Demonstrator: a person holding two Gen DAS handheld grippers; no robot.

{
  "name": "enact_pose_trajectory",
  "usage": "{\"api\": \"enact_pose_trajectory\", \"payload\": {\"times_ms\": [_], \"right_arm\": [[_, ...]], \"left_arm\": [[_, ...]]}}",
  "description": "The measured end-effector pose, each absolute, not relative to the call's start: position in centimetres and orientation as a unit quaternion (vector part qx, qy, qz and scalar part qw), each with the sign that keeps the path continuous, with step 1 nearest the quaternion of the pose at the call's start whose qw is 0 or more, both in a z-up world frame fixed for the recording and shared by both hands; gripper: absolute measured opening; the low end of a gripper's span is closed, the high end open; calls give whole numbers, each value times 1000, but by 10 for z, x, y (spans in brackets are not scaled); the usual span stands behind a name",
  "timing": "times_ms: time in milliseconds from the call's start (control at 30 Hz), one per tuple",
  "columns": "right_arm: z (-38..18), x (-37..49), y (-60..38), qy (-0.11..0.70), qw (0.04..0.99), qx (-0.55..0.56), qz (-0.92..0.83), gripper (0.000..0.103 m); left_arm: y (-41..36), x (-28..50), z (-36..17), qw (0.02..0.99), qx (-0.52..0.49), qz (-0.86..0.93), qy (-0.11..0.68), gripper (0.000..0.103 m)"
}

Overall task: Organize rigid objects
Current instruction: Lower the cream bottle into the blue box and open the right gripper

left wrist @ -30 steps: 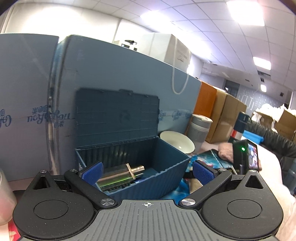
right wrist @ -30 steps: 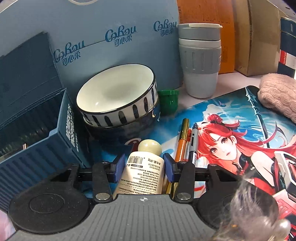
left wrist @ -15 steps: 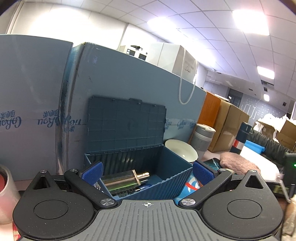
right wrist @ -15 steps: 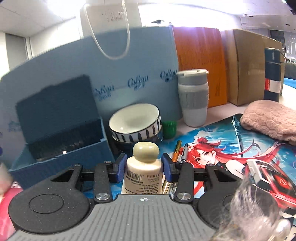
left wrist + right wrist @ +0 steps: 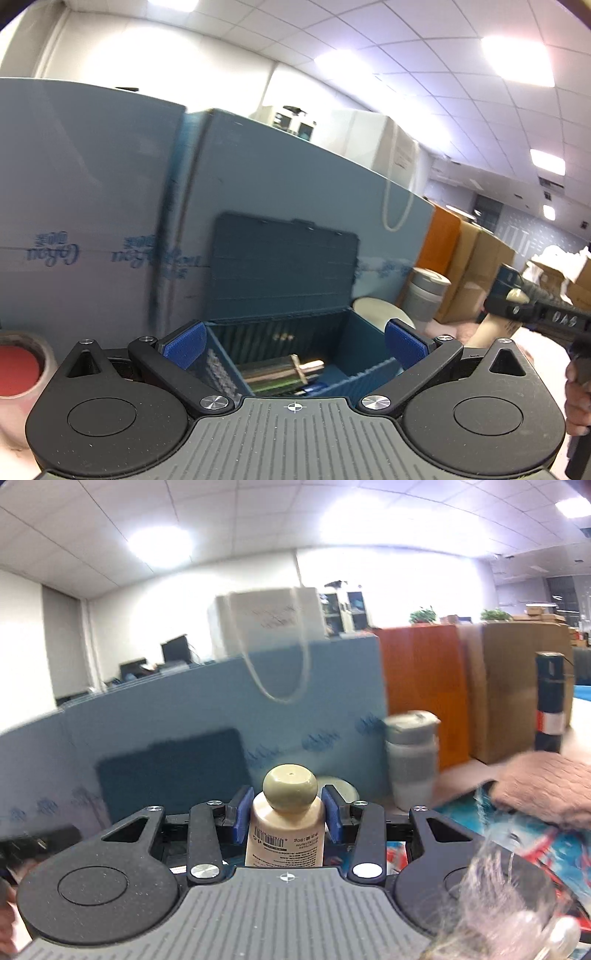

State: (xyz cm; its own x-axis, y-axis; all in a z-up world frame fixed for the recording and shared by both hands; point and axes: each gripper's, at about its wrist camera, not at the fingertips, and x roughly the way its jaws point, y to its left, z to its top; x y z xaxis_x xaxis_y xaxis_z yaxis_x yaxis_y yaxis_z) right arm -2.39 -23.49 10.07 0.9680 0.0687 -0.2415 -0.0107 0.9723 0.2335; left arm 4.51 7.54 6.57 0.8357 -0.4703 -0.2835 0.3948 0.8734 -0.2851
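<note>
Right hand-held gripper (image 5: 287, 819): your blue pads are clamped on the sides of the cream bottle (image 5: 286, 834), just under its cap; it hangs upright, clear of the bench.
Bottle label: barcode facing you, print beside it reads upside down, looks like "80g"; the rest is too small to read.
Bottle cap: rounded, olive-beige, stands above your pads.
Left hand-held gripper (image 5: 294, 343): your jaws stand wide apart, nothing between the pads.
Blue storage box (image 5: 364, 360): right ahead of your left gripper, lid (image 5: 282, 264) up against the blue board.
Box contents: metal cylinder (image 5: 280, 371) with a brass-coloured end lying on its side; other items under it too blurred to name.
Blue board (image 5: 110, 221): repeated printed logo, mirrored and blurred in the left view, looks like "CoRou" plus Chinese characters.
Right gripper in left view: at the far right edge, white digits on its side, unreadable.
Grey tumbler (image 5: 412, 760): upright on the bench, beside the white bowl (image 5: 380, 314).
Tape roll (image 5: 22, 363): red core, at your far left.
</note>
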Motion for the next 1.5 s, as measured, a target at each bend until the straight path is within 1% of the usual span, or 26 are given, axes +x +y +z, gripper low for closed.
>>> {"api": "enact_pose_trajectory", "payload": {"times_ms": [200, 367, 633, 767, 933, 1067, 1333, 1500], "right_arm": [[115, 3, -193, 112, 982, 125, 80, 38], [110, 37, -157, 120, 977, 138, 113, 38], [70, 89, -141, 186, 956, 191, 119, 38], [54, 100, -141, 222, 940, 227, 126, 38], [36, 105, -141, 257, 928, 239, 125, 38], [33, 103, -137, 255, 932, 224, 125, 38], [39, 94, -115, 236, 957, 122, 115, 39], [41, 91, -107, 235, 962, 89, 110, 40]], "left_arm": [[90, 49, 64, 955, -126, -206, 172, 103], [106, 54, 61, 956, -154, -180, 175, 103], [117, 58, 57, 956, -168, -158, 181, 103], [114, 59, 56, 957, -158, -159, 186, 103], [107, 62, 53, 957, -140, -162, 194, 103], [103, 64, 51, 956, -135, -169, 197, 103], [102, 65, 51, 956, -132, -171, 200, 103], [100, 66, 51, 955, -132, -173, 200, 103]]}}
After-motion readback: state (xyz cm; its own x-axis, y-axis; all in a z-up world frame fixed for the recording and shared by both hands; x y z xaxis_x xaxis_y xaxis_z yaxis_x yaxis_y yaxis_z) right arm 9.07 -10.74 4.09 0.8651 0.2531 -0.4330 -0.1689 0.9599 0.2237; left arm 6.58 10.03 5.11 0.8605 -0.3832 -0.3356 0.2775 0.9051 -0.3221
